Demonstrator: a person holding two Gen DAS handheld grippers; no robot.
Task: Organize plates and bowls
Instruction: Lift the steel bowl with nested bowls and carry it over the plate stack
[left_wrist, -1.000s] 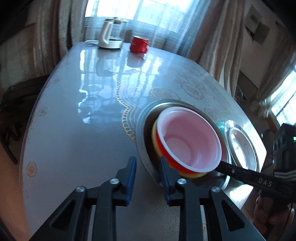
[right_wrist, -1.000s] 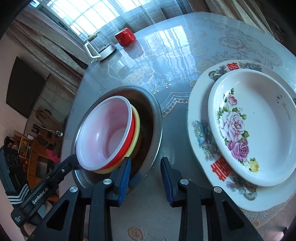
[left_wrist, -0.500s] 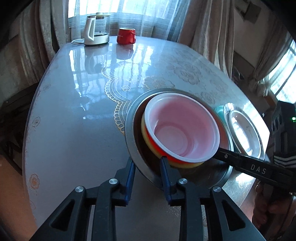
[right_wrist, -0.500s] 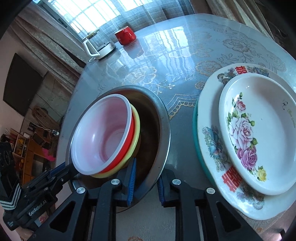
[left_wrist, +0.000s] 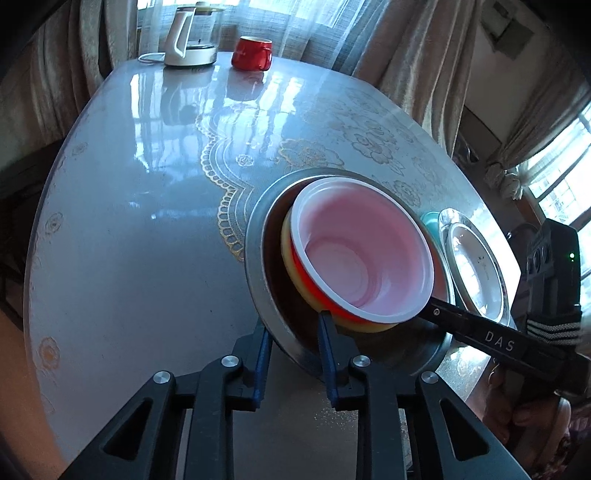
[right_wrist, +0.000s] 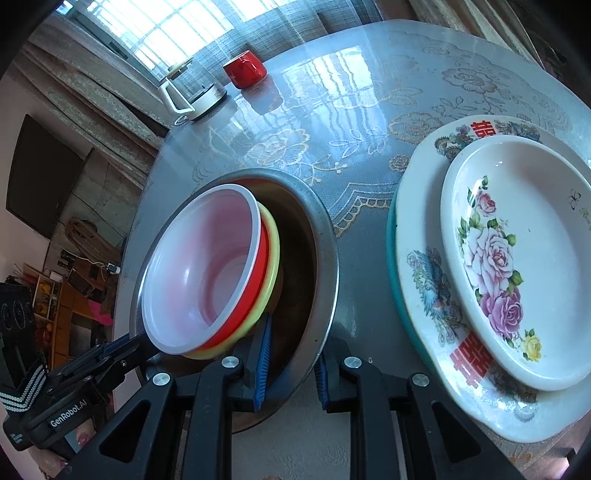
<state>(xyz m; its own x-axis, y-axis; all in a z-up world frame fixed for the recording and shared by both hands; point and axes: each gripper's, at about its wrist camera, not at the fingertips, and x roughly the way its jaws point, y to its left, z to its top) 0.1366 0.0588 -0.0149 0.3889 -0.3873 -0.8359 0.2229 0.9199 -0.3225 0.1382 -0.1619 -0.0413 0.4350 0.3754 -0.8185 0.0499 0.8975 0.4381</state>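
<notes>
— Where are the bowls?

— Nested: a white bowl (left_wrist: 364, 254) in a red one, in a yellow one, all tilted inside the steel basin (right_wrist: 317, 236) on the table (left_wrist: 147, 221), at about five o'clock from the table's middle in the left wrist view.

— And the grippers?

— The left gripper (left_wrist: 293, 363) straddles the basin's near rim, its jaws closing on it. The right gripper (right_wrist: 290, 363) is clenched on the rim too — one pad inside, one outside.

— The plates?

— Stacked at three o'clock of the basin in the right view: a floral plate (right_wrist: 524, 266) on a larger plate (right_wrist: 421, 266). A red cup (left_wrist: 253, 53) and kettle (left_wrist: 188, 37) sit at twelve o'clock.
</notes>
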